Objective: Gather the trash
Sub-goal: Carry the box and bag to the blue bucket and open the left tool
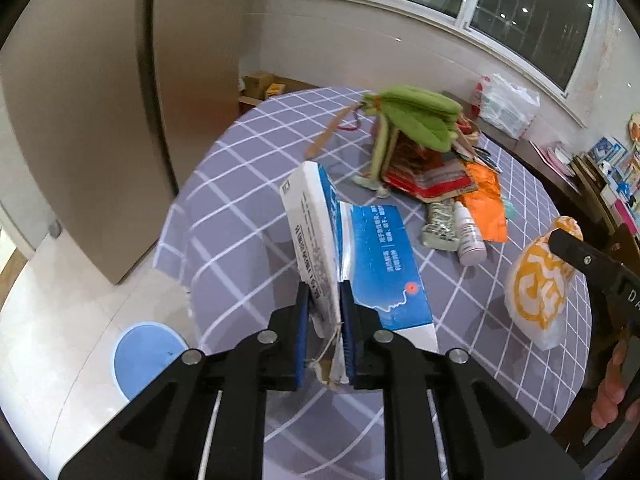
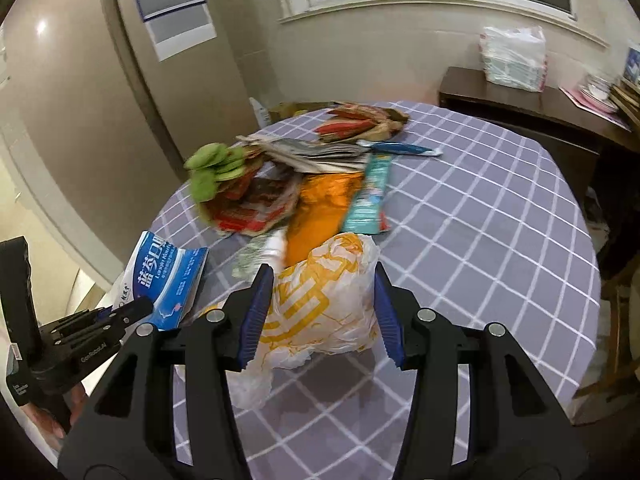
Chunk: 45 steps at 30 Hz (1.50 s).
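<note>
Left claw clamps the torn blue-and-white box just above the table, right claw grips the yellow-printed plastic bag; next, likely carry the box to the bag's mouth.

Bench: round, covered by a grey-purple cloth with a white grid.
Far side: heap of red and brown wrappers with a green cloth on top.
Beside the heap: orange foil wrapper, lying flat.
Near the foil: small white bottle on its side, touching a crumpled clear packet.
Further right: teal packet lying partly over the orange foil; a blue-and-white tube behind it.
Floor: pale tiles; a blue bin stands just beside the bench edge.
</note>
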{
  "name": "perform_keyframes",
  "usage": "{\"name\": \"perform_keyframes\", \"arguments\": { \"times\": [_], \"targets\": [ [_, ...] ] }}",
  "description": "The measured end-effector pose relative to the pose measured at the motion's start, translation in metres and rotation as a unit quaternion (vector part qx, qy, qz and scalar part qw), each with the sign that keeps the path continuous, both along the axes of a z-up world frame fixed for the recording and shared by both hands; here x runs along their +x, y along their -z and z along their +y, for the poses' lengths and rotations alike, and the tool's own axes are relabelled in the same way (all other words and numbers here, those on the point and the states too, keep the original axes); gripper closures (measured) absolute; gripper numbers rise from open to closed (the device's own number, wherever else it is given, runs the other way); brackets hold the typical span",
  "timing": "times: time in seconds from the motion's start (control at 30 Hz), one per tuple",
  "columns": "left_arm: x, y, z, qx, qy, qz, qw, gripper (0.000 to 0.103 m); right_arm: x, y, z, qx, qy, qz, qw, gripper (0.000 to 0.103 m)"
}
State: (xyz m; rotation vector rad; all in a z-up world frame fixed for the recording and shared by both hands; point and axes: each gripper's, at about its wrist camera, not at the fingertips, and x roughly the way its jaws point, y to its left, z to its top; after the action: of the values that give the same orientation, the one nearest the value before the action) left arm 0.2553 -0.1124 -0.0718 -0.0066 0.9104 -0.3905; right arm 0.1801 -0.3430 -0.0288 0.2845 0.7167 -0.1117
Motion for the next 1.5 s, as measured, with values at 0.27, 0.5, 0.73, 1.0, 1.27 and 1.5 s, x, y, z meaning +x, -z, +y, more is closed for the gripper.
{"name": "perform_keyframes", "arguments": {
  "times": [0.27, 0.5, 0.73, 1.0, 1.27, 1.5],
  "targets": [
    [-0.013, -0.006, 0.047, 0.005, -0.046, -0.013, 0.9989, 0.089, 0.015, -0.001, 0.051, -0.001, -0.06, -0.001, 0.998, 0.054],
    [-0.02, -0.007, 0.099, 0.018, -0.109, -0.016, 0.9937, 0.089, 0.032, 0.002, 0.103, 0.0, -0.116, 0.005, 0.993, 0.054],
    [-0.026, -0.003, 0.154, 0.029, -0.174, -0.008, 0.9843, 0.089, 0.048, 0.008, 0.156, 0.009, -0.171, 0.017, 0.985, 0.054],
    [-0.028, 0.008, 0.205, 0.034, -0.233, 0.014, 0.9717, 0.089, 0.073, 0.017, 0.214, 0.008, -0.22, 0.034, 0.975, 0.054],
    [-0.015, 0.027, 0.239, 0.053, -0.278, 0.042, 0.9582, 0.089, 0.095, 0.027, 0.263, 0.002, -0.262, 0.056, 0.963, 0.054],
    [0.009, 0.034, 0.255, 0.084, -0.3, 0.041, 0.9494, 0.053, 0.113, 0.037, 0.295, -0.009, -0.272, 0.071, 0.96, 0.054]
  ]
}}
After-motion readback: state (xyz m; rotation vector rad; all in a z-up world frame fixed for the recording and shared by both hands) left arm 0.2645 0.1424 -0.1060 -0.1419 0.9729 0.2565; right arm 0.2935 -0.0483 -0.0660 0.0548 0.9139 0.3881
